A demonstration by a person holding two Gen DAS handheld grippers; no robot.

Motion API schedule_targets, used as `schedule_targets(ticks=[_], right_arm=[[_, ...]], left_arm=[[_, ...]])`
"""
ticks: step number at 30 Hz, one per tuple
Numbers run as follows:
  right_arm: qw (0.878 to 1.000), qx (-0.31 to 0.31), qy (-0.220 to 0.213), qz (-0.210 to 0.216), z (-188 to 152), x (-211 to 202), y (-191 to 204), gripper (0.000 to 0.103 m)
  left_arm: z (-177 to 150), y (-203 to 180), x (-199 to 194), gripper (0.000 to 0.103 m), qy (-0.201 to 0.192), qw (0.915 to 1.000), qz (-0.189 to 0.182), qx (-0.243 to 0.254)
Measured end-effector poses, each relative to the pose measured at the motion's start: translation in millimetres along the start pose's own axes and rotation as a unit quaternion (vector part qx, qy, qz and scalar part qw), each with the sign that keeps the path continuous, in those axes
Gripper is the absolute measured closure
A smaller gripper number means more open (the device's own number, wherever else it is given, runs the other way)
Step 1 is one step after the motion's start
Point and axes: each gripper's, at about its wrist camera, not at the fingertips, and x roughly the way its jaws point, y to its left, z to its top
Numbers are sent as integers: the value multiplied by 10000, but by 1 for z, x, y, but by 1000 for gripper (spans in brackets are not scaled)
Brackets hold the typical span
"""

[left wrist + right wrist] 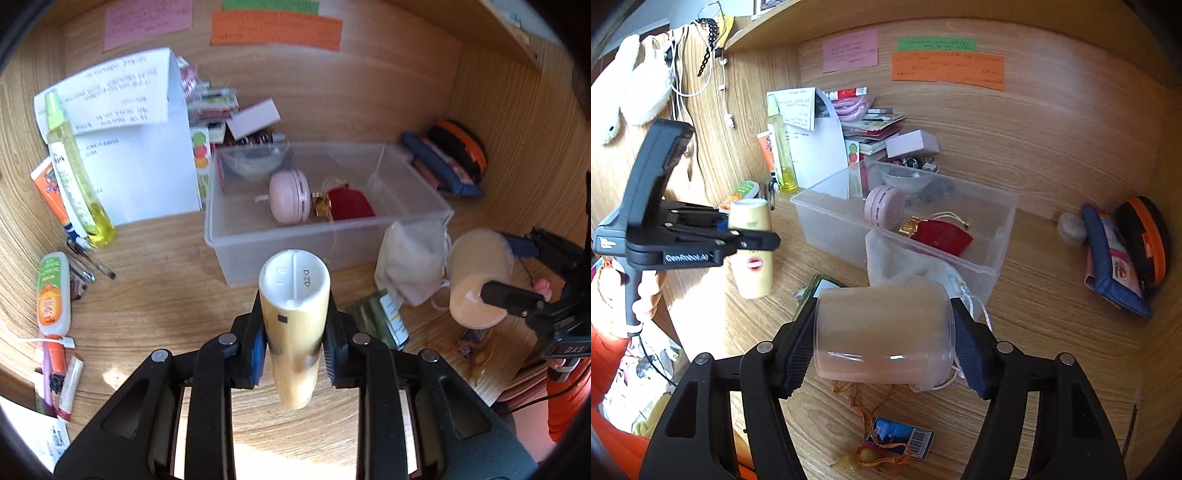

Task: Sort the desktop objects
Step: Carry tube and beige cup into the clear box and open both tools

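Observation:
My left gripper is shut on a cream tube with a white cap, held above the desk in front of the clear plastic bin. It also shows in the right wrist view. My right gripper is shut on a clear round jar of pinkish cream, held above the desk; the jar also shows in the left wrist view. The bin holds a pink round case, a red pouch and a small bowl.
A white drawstring bag leans on the bin's front right corner. A green box lies beside it. Bottles and tubes stand at left by white paper. Pouches lie at right. A small blue box and charm lie near.

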Motion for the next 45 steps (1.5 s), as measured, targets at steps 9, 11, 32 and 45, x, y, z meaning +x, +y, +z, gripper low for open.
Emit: schedule_targets(ticks=[9, 11, 32, 45], right_arm=[[9993, -190, -205, -246, 21, -17, -3, 39], [9990, -198, -252, -302, 27, -20, -5, 39], [9983, -45, -247, -531, 91, 23, -36, 39], [9991, 98, 88, -415, 97, 79, -59, 39]], left_arm=[[19, 17, -30, 78, -439, 9989, -5, -157], [24, 20, -35, 78, -514, 9985, -1, -180], [83, 39, -15, 78, -731, 9970, 119, -220], [98, 49, 47, 78, -374, 9990, 9, -230]])
